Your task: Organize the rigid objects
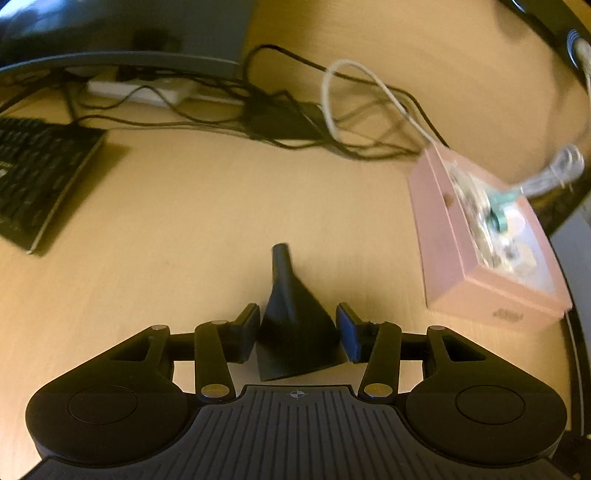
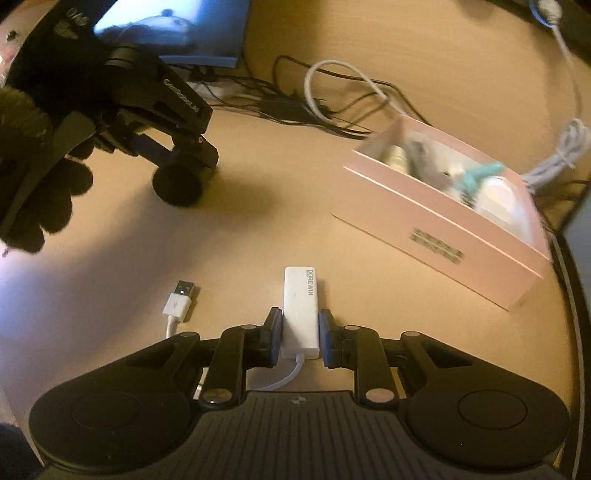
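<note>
In the left wrist view my left gripper (image 1: pixel 297 332) is shut on a black cone-shaped nozzle (image 1: pixel 295 325), its narrow tip pointing away, just above the wooden desk (image 1: pixel 221 221). A pink box (image 1: pixel 480 236) holding several small items lies ahead to the right. In the right wrist view my right gripper (image 2: pixel 301 338) is shut on a white DOREWIN adapter (image 2: pixel 301 310), whose white cable leads back to a USB plug (image 2: pixel 179 301) lying on the desk. The pink box (image 2: pixel 443 229) is ahead to the right. The left gripper (image 2: pixel 177 147) shows at upper left.
A black keyboard (image 1: pixel 40 177) lies at the left. A tangle of black and white cables (image 1: pixel 295 110) and a white power strip (image 1: pixel 140 90) lie at the back under a monitor (image 1: pixel 110 33). The desk edge (image 1: pixel 576 332) runs along the right.
</note>
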Demonstrator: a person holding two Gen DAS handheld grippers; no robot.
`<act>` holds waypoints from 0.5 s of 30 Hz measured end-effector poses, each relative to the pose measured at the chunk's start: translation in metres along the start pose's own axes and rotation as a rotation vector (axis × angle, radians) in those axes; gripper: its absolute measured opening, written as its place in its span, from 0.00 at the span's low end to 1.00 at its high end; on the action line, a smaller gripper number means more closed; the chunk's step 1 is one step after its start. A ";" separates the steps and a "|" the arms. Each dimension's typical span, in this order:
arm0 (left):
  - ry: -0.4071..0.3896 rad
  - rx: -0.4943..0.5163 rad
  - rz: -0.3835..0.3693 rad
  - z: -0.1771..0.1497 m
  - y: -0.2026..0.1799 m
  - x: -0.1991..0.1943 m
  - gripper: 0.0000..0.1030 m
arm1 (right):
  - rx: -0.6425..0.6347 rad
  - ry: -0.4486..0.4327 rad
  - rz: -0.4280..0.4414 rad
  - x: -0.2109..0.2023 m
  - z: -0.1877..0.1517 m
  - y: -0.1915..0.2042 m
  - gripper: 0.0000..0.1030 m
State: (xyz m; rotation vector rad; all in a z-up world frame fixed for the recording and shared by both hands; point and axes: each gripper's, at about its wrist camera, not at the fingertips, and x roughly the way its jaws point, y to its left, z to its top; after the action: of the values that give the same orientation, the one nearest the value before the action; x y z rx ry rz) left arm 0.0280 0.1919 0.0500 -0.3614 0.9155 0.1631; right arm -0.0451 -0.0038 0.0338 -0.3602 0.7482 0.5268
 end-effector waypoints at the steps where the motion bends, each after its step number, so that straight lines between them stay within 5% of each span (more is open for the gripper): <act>1: -0.001 0.013 -0.001 -0.001 -0.003 0.001 0.50 | 0.002 -0.003 -0.011 -0.002 -0.003 -0.001 0.20; 9: -0.005 0.075 -0.026 -0.002 -0.008 0.003 0.50 | 0.073 0.005 -0.011 -0.008 -0.009 -0.011 0.26; 15: -0.021 0.185 -0.138 -0.020 -0.012 -0.005 0.49 | 0.114 0.021 0.038 -0.005 -0.007 -0.016 0.26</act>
State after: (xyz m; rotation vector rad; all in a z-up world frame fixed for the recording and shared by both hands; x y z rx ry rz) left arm 0.0137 0.1737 0.0454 -0.2495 0.8740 -0.0443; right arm -0.0434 -0.0219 0.0348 -0.2464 0.8028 0.5141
